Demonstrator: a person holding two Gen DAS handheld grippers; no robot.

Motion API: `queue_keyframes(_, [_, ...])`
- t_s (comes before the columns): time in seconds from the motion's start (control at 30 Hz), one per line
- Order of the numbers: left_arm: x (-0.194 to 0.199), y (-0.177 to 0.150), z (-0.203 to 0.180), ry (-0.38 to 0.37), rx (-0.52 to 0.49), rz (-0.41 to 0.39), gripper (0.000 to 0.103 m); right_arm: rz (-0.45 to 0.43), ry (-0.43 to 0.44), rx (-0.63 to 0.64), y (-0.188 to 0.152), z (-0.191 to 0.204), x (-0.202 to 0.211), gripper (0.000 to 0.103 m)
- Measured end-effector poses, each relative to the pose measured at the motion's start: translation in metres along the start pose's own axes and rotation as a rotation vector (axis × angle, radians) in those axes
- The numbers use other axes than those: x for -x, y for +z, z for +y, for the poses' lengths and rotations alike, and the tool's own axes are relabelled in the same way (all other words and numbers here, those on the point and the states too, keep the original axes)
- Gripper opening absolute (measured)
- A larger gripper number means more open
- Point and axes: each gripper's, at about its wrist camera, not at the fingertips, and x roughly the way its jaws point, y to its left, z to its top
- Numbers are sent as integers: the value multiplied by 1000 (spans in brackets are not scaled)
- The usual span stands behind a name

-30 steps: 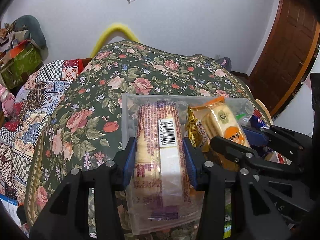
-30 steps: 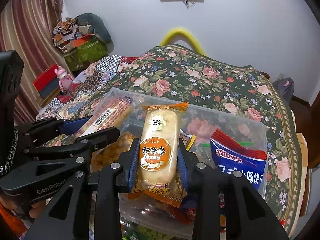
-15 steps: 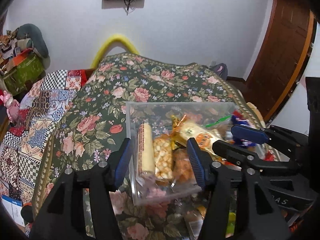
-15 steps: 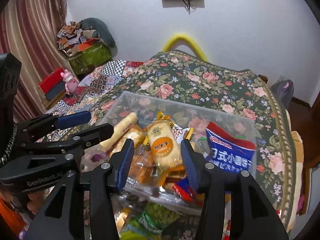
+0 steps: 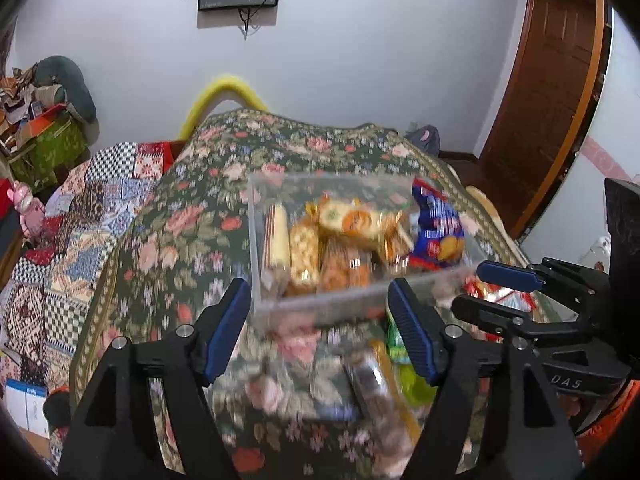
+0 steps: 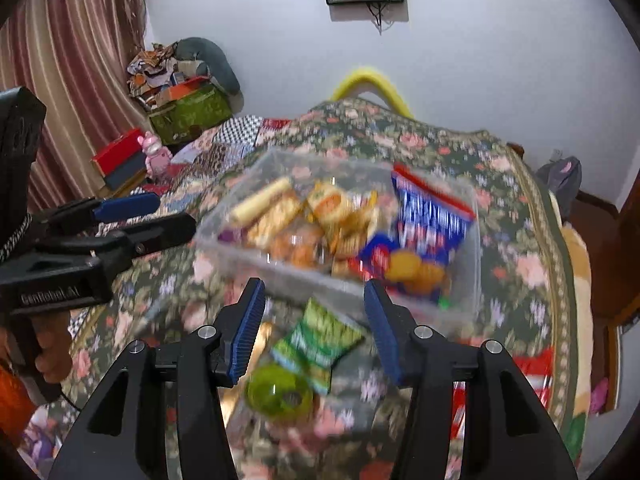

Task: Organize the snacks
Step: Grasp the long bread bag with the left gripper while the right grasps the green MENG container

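Note:
A clear plastic box (image 5: 340,304) stands on the floral tablecloth and holds several snack packs: a long cracker roll (image 5: 277,236), an orange-labelled cake pack (image 5: 352,218) and a blue biscuit bag (image 5: 438,224). The box also shows in the right wrist view (image 6: 468,280), with the blue bag (image 6: 432,216) at its right end. My left gripper (image 5: 320,324) is open and empty, above the box's near edge. My right gripper (image 6: 316,328) is open and empty, above a green snack bag (image 6: 316,344) and a green round pack (image 6: 280,396) lying in front of the box.
Loose snacks lie on the cloth (image 5: 176,240) in front of the box, among them a dark long pack (image 5: 372,384) and red packs (image 6: 532,368) at the right. The table edge drops off at the right. A patchwork-covered seat (image 5: 80,216) lies to the left.
Both grippers let go of their snacks, the cracker roll and the cake pack, which now lie in the box. Both grippers opened and pulled up and back from the box.

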Motion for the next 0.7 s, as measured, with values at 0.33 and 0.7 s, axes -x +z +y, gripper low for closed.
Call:
queue_keyframes(0.33, [-9,-58,4,16,-5,108,71,121,60,-54,-49,5,-25,48])
queue_keyframes(0.7, [-18,-82,-1,-17,17,162,71,131,91,-69,-64,13,-35,46])
